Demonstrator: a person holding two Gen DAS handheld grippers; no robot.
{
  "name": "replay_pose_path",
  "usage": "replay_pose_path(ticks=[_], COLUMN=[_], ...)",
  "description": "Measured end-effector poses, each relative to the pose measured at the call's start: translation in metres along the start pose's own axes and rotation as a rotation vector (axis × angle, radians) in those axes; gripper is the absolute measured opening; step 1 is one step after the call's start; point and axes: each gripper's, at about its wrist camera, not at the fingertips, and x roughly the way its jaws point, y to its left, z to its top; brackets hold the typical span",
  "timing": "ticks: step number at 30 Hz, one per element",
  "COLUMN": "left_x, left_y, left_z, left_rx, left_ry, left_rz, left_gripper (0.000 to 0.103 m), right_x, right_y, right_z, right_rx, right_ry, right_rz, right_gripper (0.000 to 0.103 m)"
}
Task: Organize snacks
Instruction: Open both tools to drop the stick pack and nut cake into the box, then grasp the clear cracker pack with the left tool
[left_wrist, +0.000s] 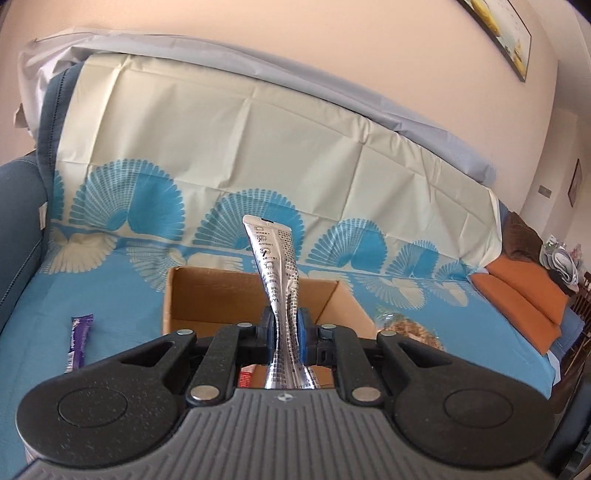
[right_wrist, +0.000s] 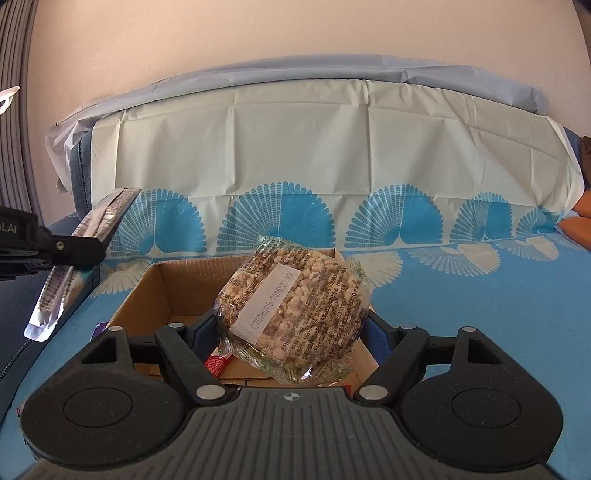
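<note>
My left gripper (left_wrist: 286, 326) is shut on a silver foil snack stick (left_wrist: 277, 266) and holds it upright above the near edge of an open cardboard box (left_wrist: 207, 295). It also shows in the right wrist view (right_wrist: 79, 251) at the far left, with the silver stick (right_wrist: 55, 291). My right gripper (right_wrist: 284, 332) is shut on a round clear bag of puffed rice cakes (right_wrist: 295, 306), held over the box (right_wrist: 162, 288). A red wrapper (right_wrist: 216, 363) lies inside the box. The rice cake bag shows right of the box in the left wrist view (left_wrist: 410, 328).
A purple snack bar (left_wrist: 77, 341) lies on the blue patterned cloth (left_wrist: 110, 369) left of the box. The cloth covers a sofa seat and backrest (right_wrist: 332, 147). Orange cushions (left_wrist: 524, 299) and clutter sit at the far right.
</note>
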Motion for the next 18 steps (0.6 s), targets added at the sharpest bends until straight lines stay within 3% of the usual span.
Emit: replay_pose_path(ticks=[3,5,9,13,18], left_x=[0.011,0.009,-0.014,-0.039,-0.059], left_y=[-0.008,-0.003,0.025,0.069,0.147], left_z=[-0.003,-0.008,-0.025,-0.036,-0.043], left_rx=[0.043,0.054,0.071,0.113,0.123], left_ry=[0.047,0.053,0.026,0.004,0.017], left_rz=[-0.008,-0.020,-0.021,0.049,0.167], left_gripper=[0.025,0.045,0.050,0.052,0.074], right_x=[0.002,0.004,0.003,0.002,-0.001], right_y=[-0.002,-0.003,0.002,0.009,0.019], right_z=[-0.002,-0.003,-0.004,-0.004,-0.007], right_rx=[0.005,0.009,-0.009,-0.016,-0.032], right_ry=[0.014,0.027,0.022,0.013,0.000], right_rz=[-0.014,-0.018,-0.027,-0.035,-0.037], right_gripper=[0.084,0.089,0.089,0.089,0.088])
